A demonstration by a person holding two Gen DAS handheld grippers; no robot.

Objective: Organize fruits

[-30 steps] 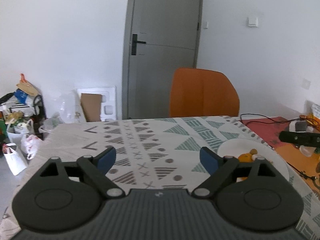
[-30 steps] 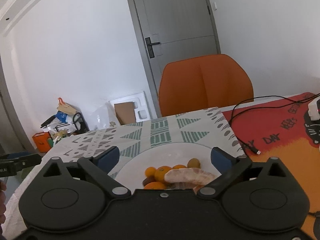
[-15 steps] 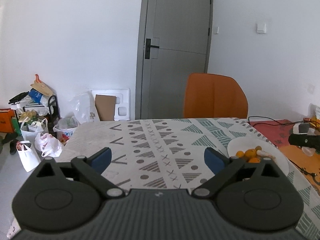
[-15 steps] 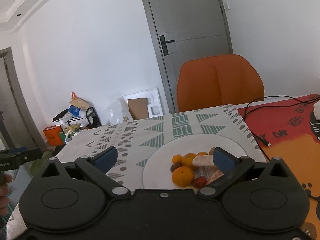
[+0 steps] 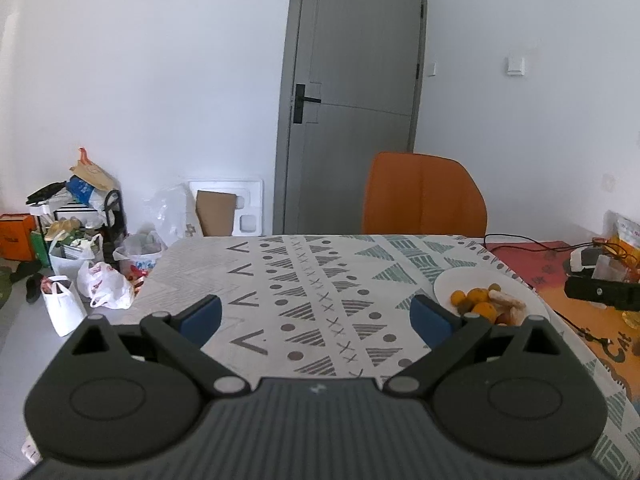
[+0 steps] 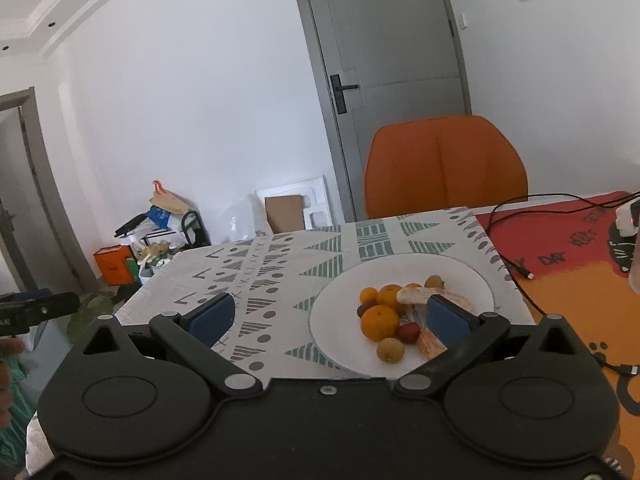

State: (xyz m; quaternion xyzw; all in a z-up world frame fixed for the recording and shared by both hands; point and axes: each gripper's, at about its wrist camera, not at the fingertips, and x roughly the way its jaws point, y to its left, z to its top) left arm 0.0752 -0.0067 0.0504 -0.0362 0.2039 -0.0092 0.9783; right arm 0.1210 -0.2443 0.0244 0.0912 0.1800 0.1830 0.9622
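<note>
A white plate (image 6: 460, 280) sits on the patterned tablecloth, holding several fruits: oranges (image 6: 379, 322), a pale peeled citrus segment (image 6: 420, 294), a red fruit (image 6: 408, 332) and a small tan one (image 6: 390, 350). My right gripper (image 6: 329, 315) is open above the plate's near left side, with nothing between its fingers; its right finger hides part of the fruit. In the left wrist view the plate (image 5: 444, 292) and fruit pile (image 5: 480, 306) lie to the right. My left gripper (image 5: 316, 316) hovers wide open over bare cloth, holding nothing.
An orange chair (image 5: 424, 196) stands at the table's far edge before a grey door (image 5: 352, 100). A red and orange mat (image 6: 568, 264) with black cables covers the table's right part. Bags and boxes (image 5: 80, 248) crowd the floor to the left.
Both grippers have drawn back from the table, so the plate and fruits look farther off and more cloth shows. The left jaws stand slightly wider.
</note>
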